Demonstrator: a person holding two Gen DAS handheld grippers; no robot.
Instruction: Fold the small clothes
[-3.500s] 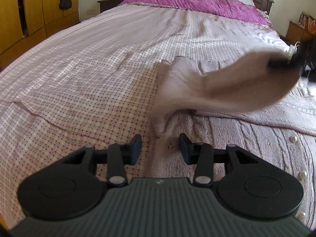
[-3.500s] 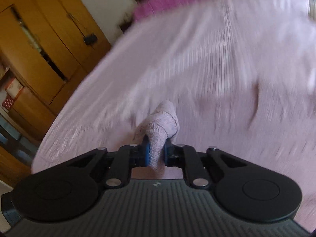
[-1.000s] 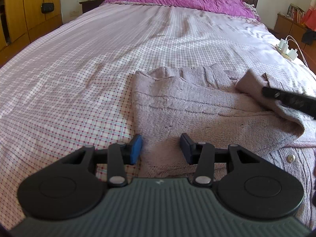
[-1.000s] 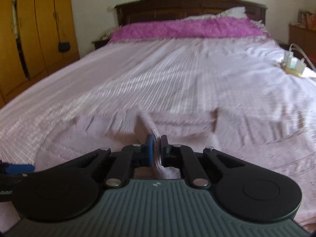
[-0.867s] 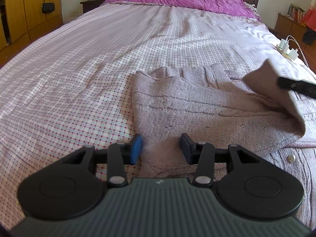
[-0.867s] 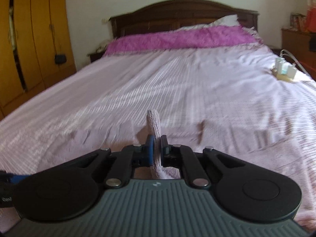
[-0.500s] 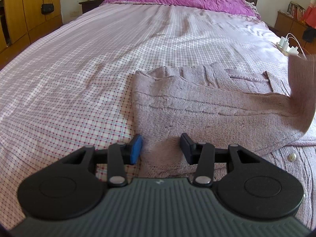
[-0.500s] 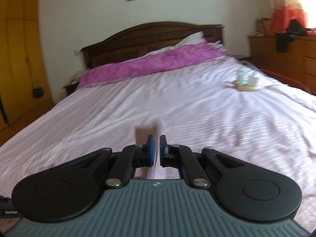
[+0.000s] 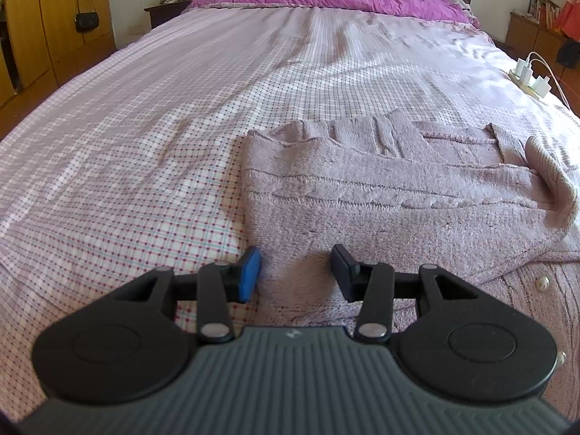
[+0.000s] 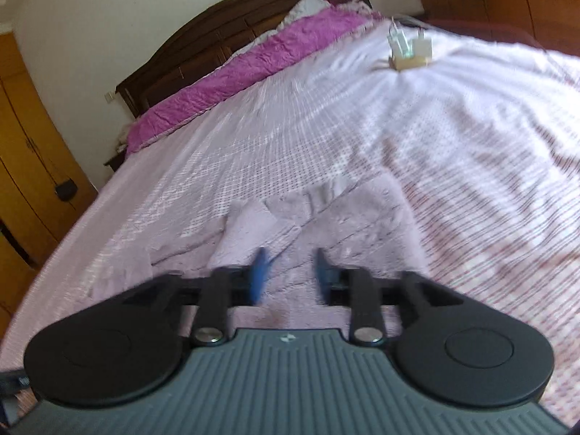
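Sweater [image 9: 380, 195] lies flat on checked bedsheet [image 9: 145, 127], sleeve folded across; left gripper [image 9: 296, 272] and right gripper [image 10: 290, 275] both spread, grasping nothing.

Two wrist views – low over bed [image 9: 181, 127]
Both face headboard [image 10: 224, 29]; share cardigan [image 9: 398, 195], right view tilted, blurred.

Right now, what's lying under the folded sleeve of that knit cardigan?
The sleeve lies across the cardigan's body, whose pearl buttons show below it, all on the checked bedsheet. The part of the body directly under the sleeve is covered.
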